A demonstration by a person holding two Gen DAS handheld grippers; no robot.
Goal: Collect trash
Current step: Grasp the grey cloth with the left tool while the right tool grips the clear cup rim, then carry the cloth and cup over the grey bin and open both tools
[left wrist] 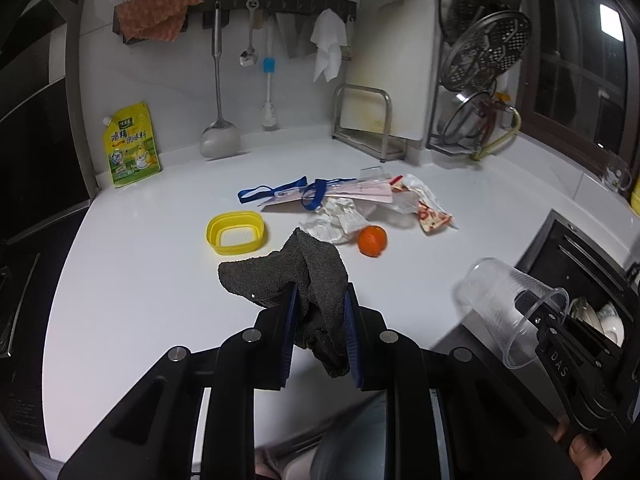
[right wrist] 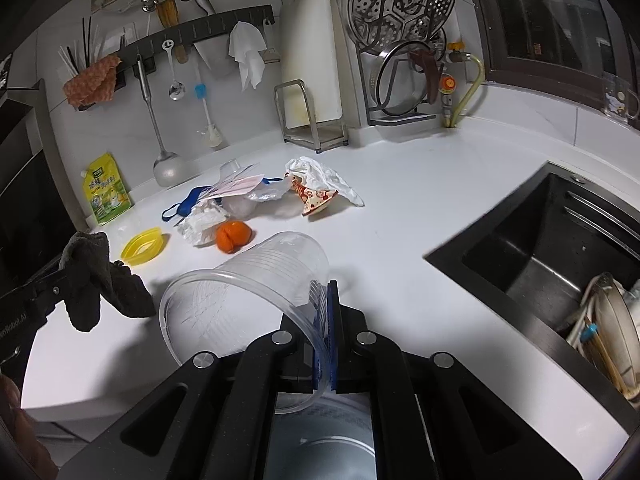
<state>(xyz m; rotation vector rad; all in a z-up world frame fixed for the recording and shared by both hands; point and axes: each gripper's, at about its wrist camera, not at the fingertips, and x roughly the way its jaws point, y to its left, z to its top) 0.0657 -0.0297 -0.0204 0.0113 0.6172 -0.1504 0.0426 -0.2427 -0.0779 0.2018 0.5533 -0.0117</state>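
My left gripper (left wrist: 320, 300) is shut on a dark grey rag (left wrist: 296, 272), which hangs off the white counter (left wrist: 140, 280); the rag (right wrist: 96, 280) also shows at the left of the right wrist view. My right gripper (right wrist: 326, 304) is shut on the rim of a clear plastic cup (right wrist: 248, 292), held tilted on its side above the counter (right wrist: 420, 220); the cup (left wrist: 508, 304) appears at the right of the left wrist view. Further back lie an orange (left wrist: 372, 241), crumpled paper (left wrist: 336, 222), a red-patterned wrapper (left wrist: 432, 216), a blue lanyard (left wrist: 276, 192) and a yellow lid (left wrist: 236, 232).
A black sink (right wrist: 560, 264) with dishes opens at the right. A metal bin (right wrist: 328, 440) sits below the counter's front edge. A yellow seasoning pouch (left wrist: 130, 146), hanging utensils (left wrist: 218, 80), a cutting-board stand (left wrist: 364, 124) and a steamer rack (left wrist: 484, 52) line the back wall.
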